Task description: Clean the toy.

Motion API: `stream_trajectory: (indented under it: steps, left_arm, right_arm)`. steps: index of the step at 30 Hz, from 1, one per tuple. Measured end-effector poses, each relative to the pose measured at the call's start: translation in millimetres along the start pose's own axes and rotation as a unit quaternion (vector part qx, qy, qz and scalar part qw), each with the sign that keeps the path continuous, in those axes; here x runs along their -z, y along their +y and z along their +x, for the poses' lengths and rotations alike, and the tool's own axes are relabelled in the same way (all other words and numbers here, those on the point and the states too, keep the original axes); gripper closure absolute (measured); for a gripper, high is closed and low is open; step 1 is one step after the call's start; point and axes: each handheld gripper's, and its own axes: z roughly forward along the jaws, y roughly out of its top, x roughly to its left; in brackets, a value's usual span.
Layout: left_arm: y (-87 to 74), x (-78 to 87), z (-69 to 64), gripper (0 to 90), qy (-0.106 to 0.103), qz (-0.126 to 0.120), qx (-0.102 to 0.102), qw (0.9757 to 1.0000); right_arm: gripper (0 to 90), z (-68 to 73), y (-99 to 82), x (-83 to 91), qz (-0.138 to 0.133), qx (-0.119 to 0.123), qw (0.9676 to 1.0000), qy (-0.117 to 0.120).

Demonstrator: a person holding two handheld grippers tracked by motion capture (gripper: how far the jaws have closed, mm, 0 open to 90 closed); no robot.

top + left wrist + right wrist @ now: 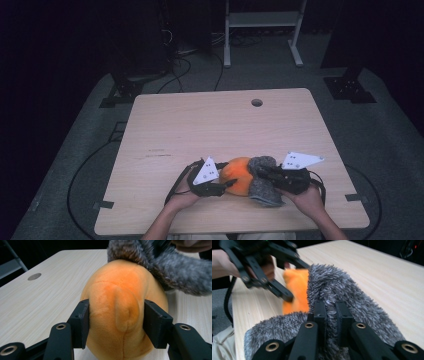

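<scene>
Left tongs (116,323) clamp the orange plush (120,312) beneath grey fur (172,270).

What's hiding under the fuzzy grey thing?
The orange plush pokes out from under the fuzzy grey cover, squeezed by the left gripper. Its far end is covered and cannot be seen.

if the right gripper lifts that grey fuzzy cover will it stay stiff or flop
The grey shaggy fabric cover probably flops: it drapes over the round orange plush toy and bunches where the right gripper pinches a fold. It looks light and likely won't slip, since the pile is gripped tightly.
</scene>
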Motion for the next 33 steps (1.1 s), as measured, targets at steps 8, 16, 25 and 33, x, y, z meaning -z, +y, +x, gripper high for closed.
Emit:
stream_trajectory:
  steps: [8, 16, 25, 33]
  left_arm:
    - [3.6, -3.2, -2.4, 42.7, -0.002, -0.007, -0.003, 1.0]
    - [2.9, -3.9, -1.8, 34.3, -0.011, -0.014, 0.013, 0.9998]
    - [2.3, -7.1, -0.7, 41.0, -0.002, -0.018, 0.032, 0.9993]
    - [10.7, -8.1, -20.2, 42.9, 0.005, -0.012, -0.054, 0.9985]
  right_arm:
    - [80.9, -2.2, -4.3, 19.4, 0.004, -0.002, 0.9998, -0.021]
    - [80.8, 13.2, 16.1, 0.5, 0.006, 0.041, 0.9992, 0.001]
    - [80.9, 2.6, 4.3, 19.8, 0.022, 0.026, 0.9993, -0.015]
    - [80.8, 35.1, 50.2, -1.2, 0.039, 0.097, 0.9942, 0.026]
